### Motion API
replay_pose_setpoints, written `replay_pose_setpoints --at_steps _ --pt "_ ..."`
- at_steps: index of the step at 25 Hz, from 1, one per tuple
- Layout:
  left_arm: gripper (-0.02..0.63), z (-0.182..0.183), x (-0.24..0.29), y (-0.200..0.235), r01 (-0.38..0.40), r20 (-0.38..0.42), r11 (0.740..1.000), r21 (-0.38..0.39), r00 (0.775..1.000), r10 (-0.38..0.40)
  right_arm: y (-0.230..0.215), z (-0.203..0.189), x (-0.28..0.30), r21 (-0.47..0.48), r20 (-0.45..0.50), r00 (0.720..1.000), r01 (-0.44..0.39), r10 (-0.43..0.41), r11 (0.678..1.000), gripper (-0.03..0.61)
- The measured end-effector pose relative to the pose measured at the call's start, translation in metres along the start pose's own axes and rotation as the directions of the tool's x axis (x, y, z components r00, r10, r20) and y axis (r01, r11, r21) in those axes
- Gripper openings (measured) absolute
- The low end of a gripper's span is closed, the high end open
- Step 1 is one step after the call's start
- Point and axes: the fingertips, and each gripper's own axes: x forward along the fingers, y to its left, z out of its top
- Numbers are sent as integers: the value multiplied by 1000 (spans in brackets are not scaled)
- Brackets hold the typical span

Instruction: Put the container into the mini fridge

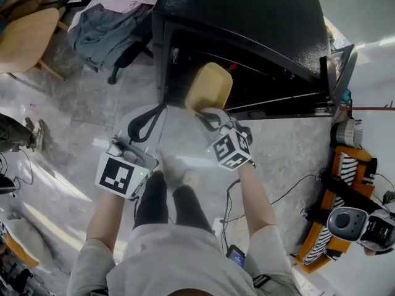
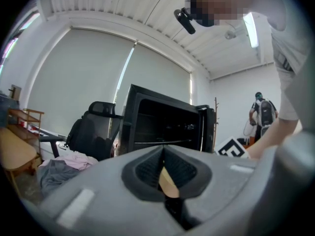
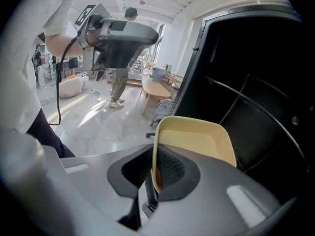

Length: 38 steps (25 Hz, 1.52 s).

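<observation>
A shallow yellow container hangs in front of the open black mini fridge. My right gripper is shut on its near rim. In the right gripper view the container stands on edge between the pads of my right gripper, with the dark fridge interior and its wire shelf just beyond. My left gripper is held to the left of the container, shut and holding nothing. In the left gripper view, over my left gripper, I see the fridge ahead and a sliver of the container.
The fridge door stands swung open to the right. An office chair draped with clothes and a wooden chair stand to the left. Cables and an orange-black device lie at the right. A person stands behind.
</observation>
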Motion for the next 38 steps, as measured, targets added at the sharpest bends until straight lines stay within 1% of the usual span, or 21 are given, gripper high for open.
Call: replay_pose_setpoints --at_steps 9,12,17,20,24,30,38 --pt "2 -13 -1 4 -42 8 999 -12 999 42 -16 -35 30 -104 -106 993 -72 61 992 18" --pt "2 -16 -1 4 -56 -2 998 -26 998 56 -20 -41 38 -130 -133 988 -95 78 987 18" --pt "2 -18 0 4 -74 0 997 -23 997 74 -27 -48 46 -188 -174 980 -129 96 974 18" --pt "2 -19 1 5 -80 -6 997 -17 997 80 -34 -49 50 -198 -185 978 -130 93 972 18" --pt "2 -18 3 6 -90 -14 995 -40 996 90 -45 -54 54 -202 -200 976 -123 82 972 18" --pt "2 -19 6 9 -96 -15 995 -36 995 96 -58 -64 61 -221 -239 969 -121 67 968 18" --pt "2 -18 9 16 -111 -17 993 -36 994 111 -78 -63 66 -230 -247 968 -113 54 967 23"
